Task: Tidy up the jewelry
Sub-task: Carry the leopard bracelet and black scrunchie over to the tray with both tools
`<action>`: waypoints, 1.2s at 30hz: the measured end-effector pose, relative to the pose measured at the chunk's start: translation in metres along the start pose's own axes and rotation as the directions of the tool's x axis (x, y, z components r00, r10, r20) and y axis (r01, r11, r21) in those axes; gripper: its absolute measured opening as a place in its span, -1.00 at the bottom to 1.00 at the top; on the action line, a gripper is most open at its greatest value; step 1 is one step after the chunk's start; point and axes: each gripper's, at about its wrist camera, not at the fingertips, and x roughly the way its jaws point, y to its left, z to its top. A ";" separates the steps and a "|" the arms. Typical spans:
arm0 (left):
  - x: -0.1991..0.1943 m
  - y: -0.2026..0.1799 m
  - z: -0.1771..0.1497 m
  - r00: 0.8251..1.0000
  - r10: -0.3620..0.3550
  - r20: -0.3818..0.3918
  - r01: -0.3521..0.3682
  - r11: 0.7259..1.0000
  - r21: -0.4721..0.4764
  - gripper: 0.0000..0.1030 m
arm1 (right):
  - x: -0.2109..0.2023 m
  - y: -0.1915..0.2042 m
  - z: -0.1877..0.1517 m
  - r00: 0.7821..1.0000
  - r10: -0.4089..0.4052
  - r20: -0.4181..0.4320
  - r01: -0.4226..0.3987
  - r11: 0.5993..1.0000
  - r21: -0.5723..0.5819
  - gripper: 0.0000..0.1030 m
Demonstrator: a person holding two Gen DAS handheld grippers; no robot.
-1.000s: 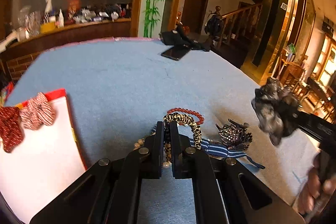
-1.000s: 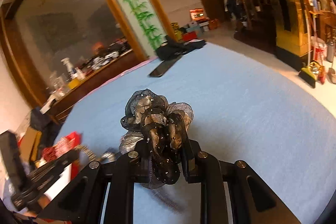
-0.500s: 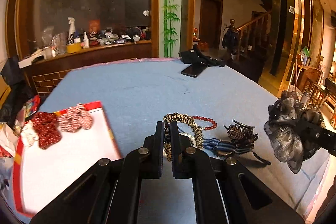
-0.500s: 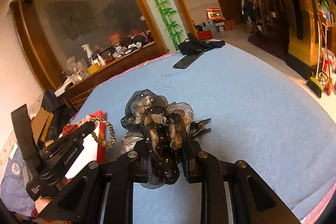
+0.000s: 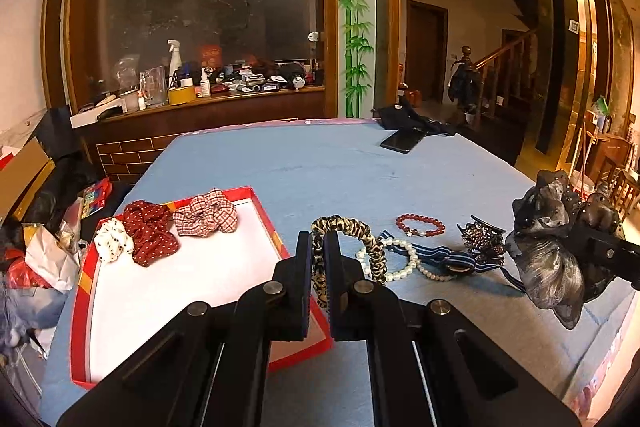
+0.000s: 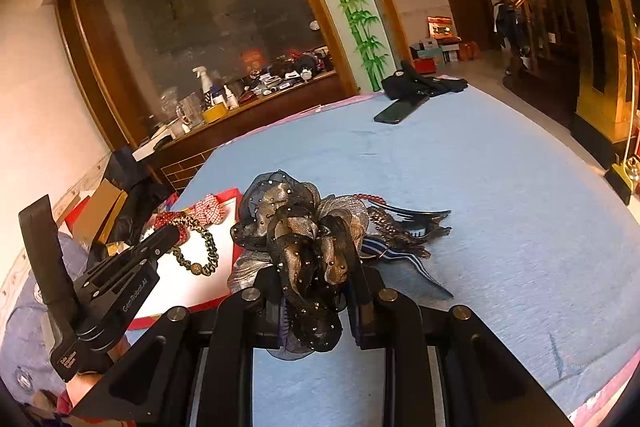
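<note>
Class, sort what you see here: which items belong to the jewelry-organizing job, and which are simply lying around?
Job items: leopard scrunchie in left tool; black mesh hair bow in right tool; red tray; pearl bracelet; red bead bracelet; hair claw.

Lying about: phone; spray bottle; black cloth.

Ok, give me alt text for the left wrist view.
The left gripper is shut on a leopard-print scrunchie above a blue tablecloth. Left of it, a red-rimmed white tray holds three scrunchies; right of it lie a pearl bracelet, a red bead bracelet and a hair claw.
</note>
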 end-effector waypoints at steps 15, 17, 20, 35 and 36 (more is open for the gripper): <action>0.005 0.036 -0.005 0.999 0.031 -0.017 -0.032 0.998 -0.047 -0.89 | 0.024 0.032 0.002 0.998 0.031 -0.048 -0.034 0.997 -0.063 -0.50; 0.007 0.043 -0.006 0.999 0.036 -0.022 -0.037 0.998 -0.058 -0.89 | 0.030 0.038 0.002 0.998 0.037 -0.057 -0.041 0.997 -0.070 -0.50; 0.011 0.054 -0.007 0.998 0.049 -0.031 -0.051 0.996 -0.073 -0.89 | 0.041 0.046 0.004 0.996 0.048 -0.077 -0.054 0.996 -0.077 -0.50; 0.028 0.115 -0.017 0.993 0.098 -0.073 -0.109 0.980 -0.166 -0.89 | 0.087 0.091 0.004 0.986 0.073 -0.151 -0.096 0.985 -0.146 -0.49; 0.029 0.121 -0.017 0.991 0.107 -0.076 -0.119 0.977 -0.175 -0.89 | 0.090 0.095 0.003 0.985 0.074 -0.156 -0.098 0.984 -0.152 -0.49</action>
